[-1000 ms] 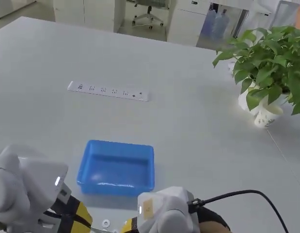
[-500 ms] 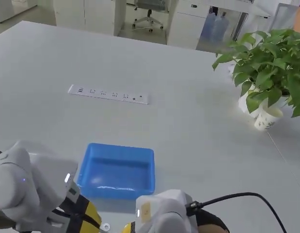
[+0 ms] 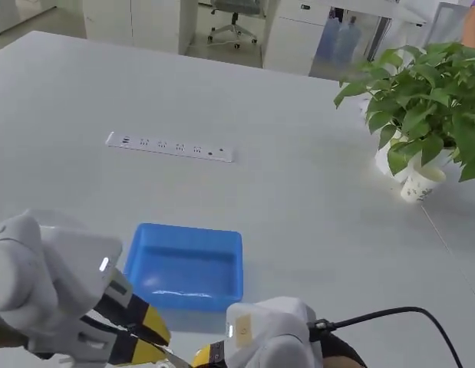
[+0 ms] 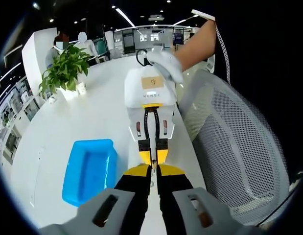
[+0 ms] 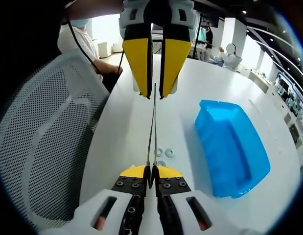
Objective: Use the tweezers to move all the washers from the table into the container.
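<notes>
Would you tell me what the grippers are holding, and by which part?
The thin metal tweezers: the right gripper clamps one end; the other end lies between the jaws of the left gripper, though whether it grips is unclear.

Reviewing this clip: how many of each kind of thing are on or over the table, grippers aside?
Container: 1
Tweezers: 1
Washers clearly seen: 2
Power strip: 1
Potted plant: 1
Paper cup: 1
Total: 7

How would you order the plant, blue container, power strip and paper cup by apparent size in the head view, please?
1. plant, even cropped by the frame edge
2. blue container, nearest the camera
3. power strip, about as long as the container but far thinner
4. paper cup
</notes>
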Action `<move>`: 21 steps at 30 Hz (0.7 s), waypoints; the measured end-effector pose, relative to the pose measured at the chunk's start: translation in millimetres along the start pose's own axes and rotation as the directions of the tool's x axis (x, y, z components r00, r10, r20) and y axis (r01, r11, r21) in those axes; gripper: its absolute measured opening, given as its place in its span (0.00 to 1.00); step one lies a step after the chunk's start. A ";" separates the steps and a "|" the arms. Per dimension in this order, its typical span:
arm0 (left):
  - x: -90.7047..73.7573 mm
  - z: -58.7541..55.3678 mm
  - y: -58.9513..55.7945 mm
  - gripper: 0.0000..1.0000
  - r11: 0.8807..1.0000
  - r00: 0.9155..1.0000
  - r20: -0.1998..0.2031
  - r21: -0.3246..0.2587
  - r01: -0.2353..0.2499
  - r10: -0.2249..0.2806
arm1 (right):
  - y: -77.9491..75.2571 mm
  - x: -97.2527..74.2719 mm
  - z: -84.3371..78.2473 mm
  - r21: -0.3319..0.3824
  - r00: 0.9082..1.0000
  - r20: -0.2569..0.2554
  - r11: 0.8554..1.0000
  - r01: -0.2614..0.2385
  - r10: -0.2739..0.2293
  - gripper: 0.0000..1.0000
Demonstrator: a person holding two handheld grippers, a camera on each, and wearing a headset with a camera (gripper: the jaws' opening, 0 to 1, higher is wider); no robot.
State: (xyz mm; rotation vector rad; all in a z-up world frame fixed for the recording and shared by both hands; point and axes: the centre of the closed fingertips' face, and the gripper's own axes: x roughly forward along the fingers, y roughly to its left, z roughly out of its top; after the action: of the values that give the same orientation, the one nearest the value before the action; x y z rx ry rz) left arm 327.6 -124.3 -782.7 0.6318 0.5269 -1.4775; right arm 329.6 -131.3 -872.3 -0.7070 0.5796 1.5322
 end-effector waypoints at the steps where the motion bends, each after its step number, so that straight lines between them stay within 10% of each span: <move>1: -0.1 -0.2 -0.1 0.10 1.000 1.000 0.000 0.000 0.000 0.000 | 0.2 -0.2 0.6 0.007 1.000 0.003 1.000 -0.002 0.002 0.08; 21: -4.4 9.3 2.7 0.10 0.998 0.993 0.118 -0.054 -0.016 0.022 | -4.3 -10.0 17.8 0.030 0.994 0.106 0.999 0.024 -0.028 0.07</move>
State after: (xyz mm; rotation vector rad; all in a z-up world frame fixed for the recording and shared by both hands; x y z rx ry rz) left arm 329.7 -127.3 -772.7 0.5026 0.4648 -1.4688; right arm 332.4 -124.8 -852.7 -0.6043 0.5096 1.5246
